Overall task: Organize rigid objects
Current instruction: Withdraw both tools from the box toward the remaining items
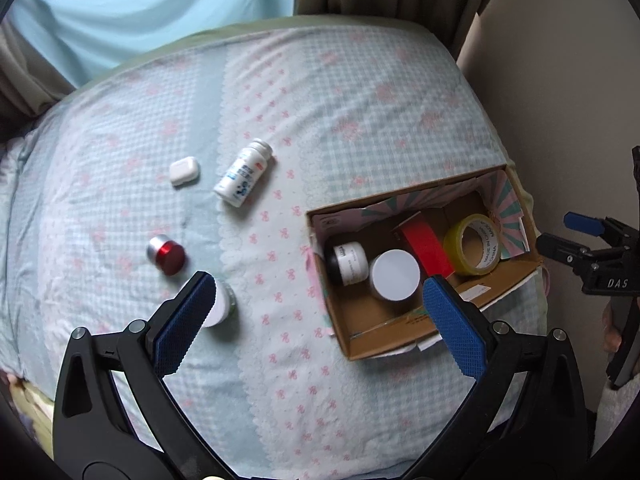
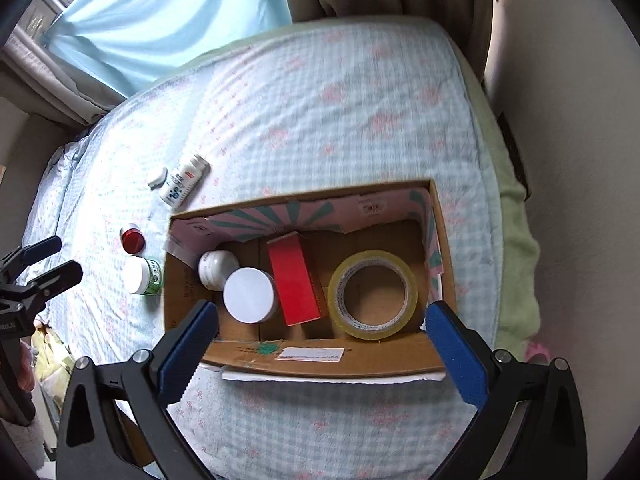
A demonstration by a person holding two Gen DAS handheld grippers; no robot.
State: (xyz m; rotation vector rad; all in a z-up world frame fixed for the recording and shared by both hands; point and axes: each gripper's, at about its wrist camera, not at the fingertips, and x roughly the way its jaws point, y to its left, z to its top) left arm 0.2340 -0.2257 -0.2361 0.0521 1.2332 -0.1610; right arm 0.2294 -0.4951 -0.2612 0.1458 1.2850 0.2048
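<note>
The cardboard box point(image 2: 438, 240) sits at the bed's right edge, holding a tape roll point(image 2: 372, 294), red block point(image 2: 296, 282) and two jars. Left of it lie a green jar point(image 2: 142, 276), red-capped jar point(image 1: 168, 256), pill bottle point(image 1: 244, 178) and white case point(image 1: 184, 171), well apart. Left gripper point(image 1: 316, 320) and right gripper point(image 2: 322, 350) gape wide, empty. The checked bedspread point(image 1: 360, 120) is open beyond; curtains point(image 2: 168, 20) hang far behind.

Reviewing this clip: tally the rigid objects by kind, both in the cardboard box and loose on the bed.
Jars: 4 (white-lid jar, small white jar, red-capped jar, green-label jar)
Pill bottle: 1
Tape roll: 1
Red box: 1
Earbud case: 1
Total: 8
</note>
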